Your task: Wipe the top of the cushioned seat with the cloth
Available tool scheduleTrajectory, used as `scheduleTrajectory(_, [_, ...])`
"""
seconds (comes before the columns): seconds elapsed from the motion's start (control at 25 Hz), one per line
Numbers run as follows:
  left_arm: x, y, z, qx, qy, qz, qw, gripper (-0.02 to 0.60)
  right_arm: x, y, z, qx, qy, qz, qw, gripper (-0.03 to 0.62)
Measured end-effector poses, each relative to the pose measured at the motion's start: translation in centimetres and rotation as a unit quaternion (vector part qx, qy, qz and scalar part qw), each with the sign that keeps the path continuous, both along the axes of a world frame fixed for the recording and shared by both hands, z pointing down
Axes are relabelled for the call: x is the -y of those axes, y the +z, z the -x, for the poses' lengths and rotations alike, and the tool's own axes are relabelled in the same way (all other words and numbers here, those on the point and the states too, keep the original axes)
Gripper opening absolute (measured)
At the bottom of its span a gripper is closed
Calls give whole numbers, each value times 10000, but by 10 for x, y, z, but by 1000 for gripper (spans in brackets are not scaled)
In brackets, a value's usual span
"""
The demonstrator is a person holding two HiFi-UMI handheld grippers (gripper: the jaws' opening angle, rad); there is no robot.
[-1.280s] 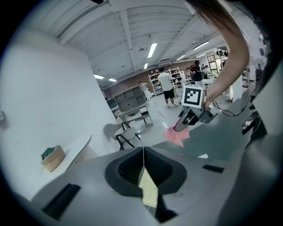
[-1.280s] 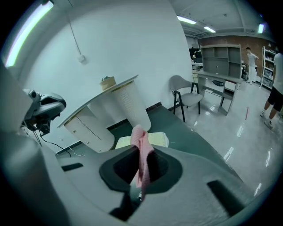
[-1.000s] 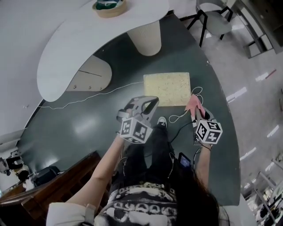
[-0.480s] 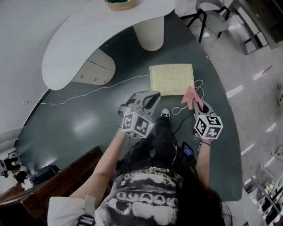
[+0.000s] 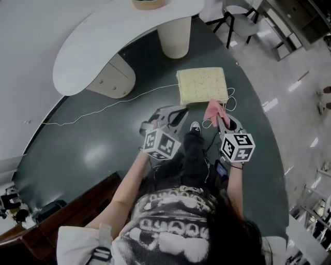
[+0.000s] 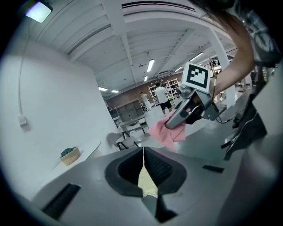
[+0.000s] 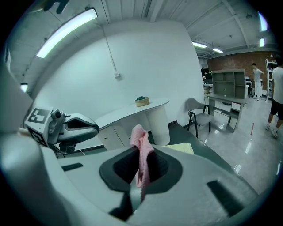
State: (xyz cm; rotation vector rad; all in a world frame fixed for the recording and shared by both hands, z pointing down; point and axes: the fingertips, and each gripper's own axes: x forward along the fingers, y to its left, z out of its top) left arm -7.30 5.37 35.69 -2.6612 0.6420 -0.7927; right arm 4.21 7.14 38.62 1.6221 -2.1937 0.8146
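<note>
No legible text, brand, number anywhere (cubes (image 5: 161, 145) on left claw (image 5: 178, 113), right claw (image 5: 221, 120): square marker patterns only).

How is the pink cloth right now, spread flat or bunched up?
Bunched up: the pink cloth hangs in crumpled folds, pinched between the shut jaws of the right gripper.

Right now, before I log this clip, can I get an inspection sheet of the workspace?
Surface: dark green floor, glossy.
Job's things: pale cushioned seat flat on the floor; pink cloth hanging from the right gripper.
Clutter: nothing seen.
Grippers: left gripper shut, empty; right gripper shut on the cloth.
Cables: white cable runs across the floor to the seat.
Surroundings: white curved counter with a basket; chair.
</note>
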Motion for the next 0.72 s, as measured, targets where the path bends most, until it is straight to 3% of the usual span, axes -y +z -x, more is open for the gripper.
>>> scheduleTrajectory(0.4, [-77, -2, 29, -35, 236, -19, 9997, 6, -71, -17, 51, -350, -210, -269, 9988, 12])
scheduleTrajectory(0.72, [-100, -5, 37, -148, 193, 20, 9997, 6, -85, -23, 71, -583, -472, -397, 9964, 12])
